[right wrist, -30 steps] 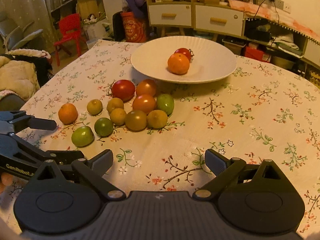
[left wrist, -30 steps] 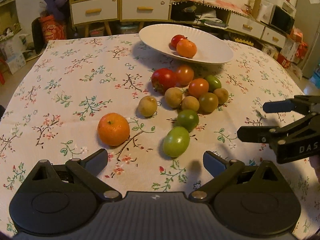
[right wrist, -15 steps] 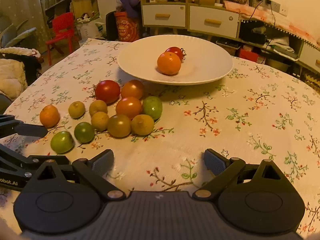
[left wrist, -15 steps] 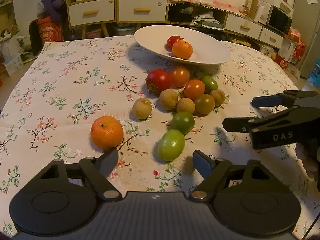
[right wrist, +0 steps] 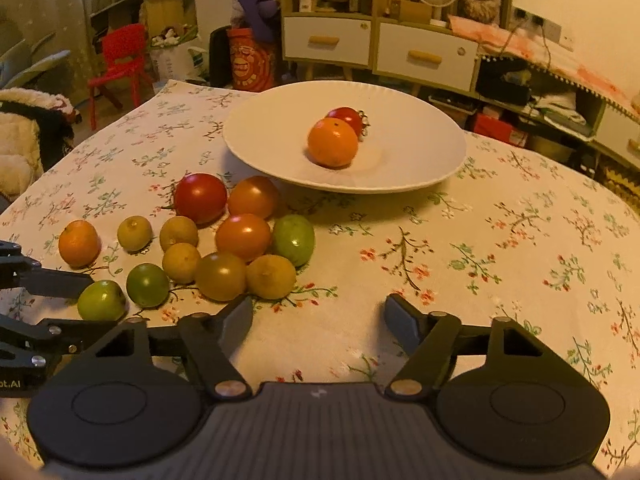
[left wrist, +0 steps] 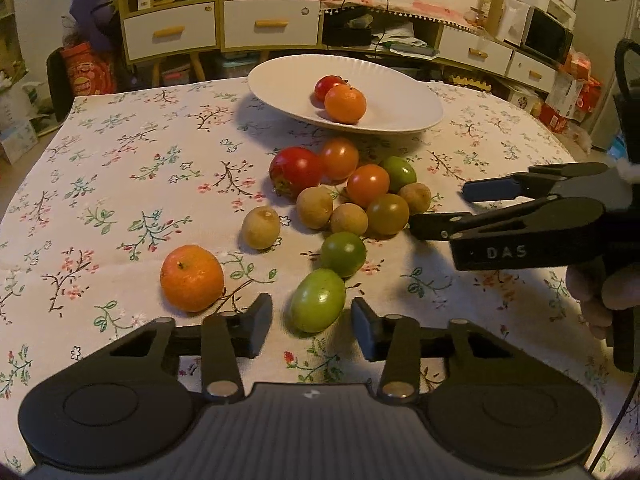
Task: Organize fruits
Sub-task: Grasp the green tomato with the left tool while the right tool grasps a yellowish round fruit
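Observation:
A green oval fruit [left wrist: 318, 306] lies on the floral tablecloth [left wrist: 120, 184] between the tips of my left gripper [left wrist: 312, 320]. Its jaws are closing, with narrow gaps still showing on both sides of the fruit. An orange [left wrist: 192, 278] sits just to the left. Beyond are a round green fruit [left wrist: 344, 254] and a cluster of red, orange and brown fruits [left wrist: 352, 196]. The white plate [right wrist: 280, 152] holds an orange [right wrist: 333, 142] and a red tomato [right wrist: 346, 118]. My right gripper [right wrist: 318, 316] hovers over bare cloth, jaws closing on nothing.
White drawer cabinets [left wrist: 224, 26] and cluttered shelves stand behind the table. A red chair [right wrist: 120, 64] and a padded seat [right wrist: 20, 140] are off the table's left side. The right half of the tablecloth [right wrist: 520, 240] is bare. A hand [left wrist: 596, 304] holds the right gripper.
The left gripper's jaws have narrowed from wide apart to close around the green oval fruit. The right gripper's jaws have also narrowed, and it has edged nearer the fruit cluster.

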`<state>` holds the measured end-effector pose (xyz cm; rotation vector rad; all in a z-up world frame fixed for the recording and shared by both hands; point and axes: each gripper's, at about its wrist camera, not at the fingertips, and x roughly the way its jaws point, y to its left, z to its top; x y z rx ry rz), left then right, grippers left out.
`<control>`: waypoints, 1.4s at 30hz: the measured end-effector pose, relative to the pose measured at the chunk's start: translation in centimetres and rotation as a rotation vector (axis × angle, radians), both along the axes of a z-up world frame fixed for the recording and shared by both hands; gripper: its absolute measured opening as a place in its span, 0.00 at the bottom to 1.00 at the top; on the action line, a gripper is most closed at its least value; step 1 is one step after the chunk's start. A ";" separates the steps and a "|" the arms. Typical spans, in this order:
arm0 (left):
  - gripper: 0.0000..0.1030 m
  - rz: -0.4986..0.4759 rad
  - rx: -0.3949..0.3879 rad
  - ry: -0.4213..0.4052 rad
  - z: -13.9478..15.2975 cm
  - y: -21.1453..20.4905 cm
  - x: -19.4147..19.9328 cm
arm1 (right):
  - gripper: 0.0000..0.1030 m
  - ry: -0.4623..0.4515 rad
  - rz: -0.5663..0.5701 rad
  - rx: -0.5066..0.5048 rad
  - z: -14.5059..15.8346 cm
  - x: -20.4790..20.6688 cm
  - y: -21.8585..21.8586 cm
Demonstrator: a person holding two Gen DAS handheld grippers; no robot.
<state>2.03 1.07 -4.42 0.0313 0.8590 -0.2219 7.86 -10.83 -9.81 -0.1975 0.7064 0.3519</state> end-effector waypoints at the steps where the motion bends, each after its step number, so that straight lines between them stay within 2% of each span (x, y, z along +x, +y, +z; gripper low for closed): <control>1: 0.27 0.000 -0.005 0.001 0.0 0.0 0.0 | 0.65 -0.003 0.006 -0.003 0.0 0.0 0.2; 3: 0.20 -0.001 -0.014 0.004 0.1 0.0 0.1 | 0.62 -0.007 0.015 -0.006 0.1 0.0 0.4; 11: 0.20 -0.006 -0.019 0.007 0.1 -0.3 0.1 | 0.45 -0.015 0.055 -0.014 0.3 0.2 1.5; 15: 0.20 -0.005 -0.023 0.009 0.1 -0.2 0.1 | 0.40 -0.014 0.072 -0.008 0.3 0.2 1.9; 20: 0.20 -0.004 -0.025 0.010 0.1 -0.2 0.1 | 0.23 0.000 0.089 0.026 0.4 0.2 2.0; 29: 0.20 0.010 -0.045 0.020 0.3 0.0 0.3 | 0.22 0.016 0.091 0.057 0.6 -0.2 1.7; 42: 0.20 0.030 -0.067 -0.004 1.6 0.4 0.5 | 0.22 0.039 0.085 0.044 1.1 -1.2 1.7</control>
